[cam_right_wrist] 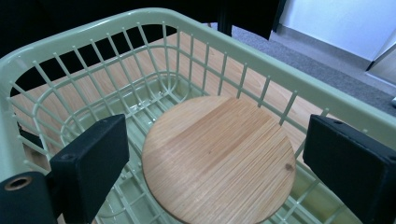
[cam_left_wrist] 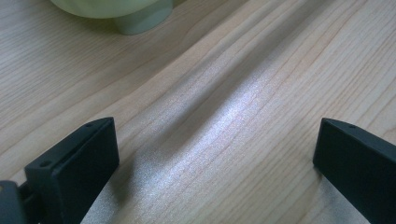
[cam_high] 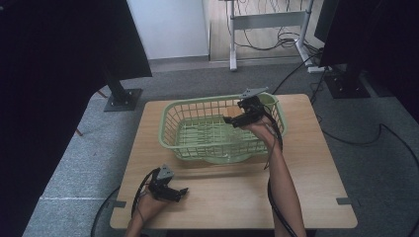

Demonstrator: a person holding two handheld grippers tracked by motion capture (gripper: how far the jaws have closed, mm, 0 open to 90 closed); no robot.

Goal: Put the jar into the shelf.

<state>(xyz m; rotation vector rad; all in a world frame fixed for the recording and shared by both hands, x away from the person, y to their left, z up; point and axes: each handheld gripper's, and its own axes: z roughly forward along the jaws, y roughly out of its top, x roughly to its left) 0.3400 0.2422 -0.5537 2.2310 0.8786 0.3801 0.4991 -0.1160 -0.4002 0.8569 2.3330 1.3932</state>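
Your right gripper (cam_right_wrist: pixel 215 158) stands over the near right corner of the pale green plastic lattice basket (cam_high: pixel 170 121), jaws set wide apart and pressing on nothing; the round, flat wooden disc (cam_right_wrist: pixel 218 158) lies between and below them, resting tilted against the basket's inner wall and floor, free of both pads. By my judgement the step in hand is the release of that disc into the basket, and it appears done. The next move calls for you to lift the right gripper (cam_high: pixel 236 118) straight up and back over the rim without catching a jaw on the lattice bars or nudging the disc, which leans rather than lies flat and could slide. Your left gripper (cam_high: pixel 182 193) rests low over the light wooden counter (cam_high: pixel 306 163) at its near left edge, well apart from the basket, jaws fully spread and holding nothing. In the right gripper view the disc's grain, a small knot near its edge and its tilt are plain; in the high view I cannot make it out through the lattice. The left gripper view gives bare counter grain between its jaws and one pale green foot of the basket (cam_left_wrist: pixel 140 18) ahead. The high view places both hands against the whole counter.
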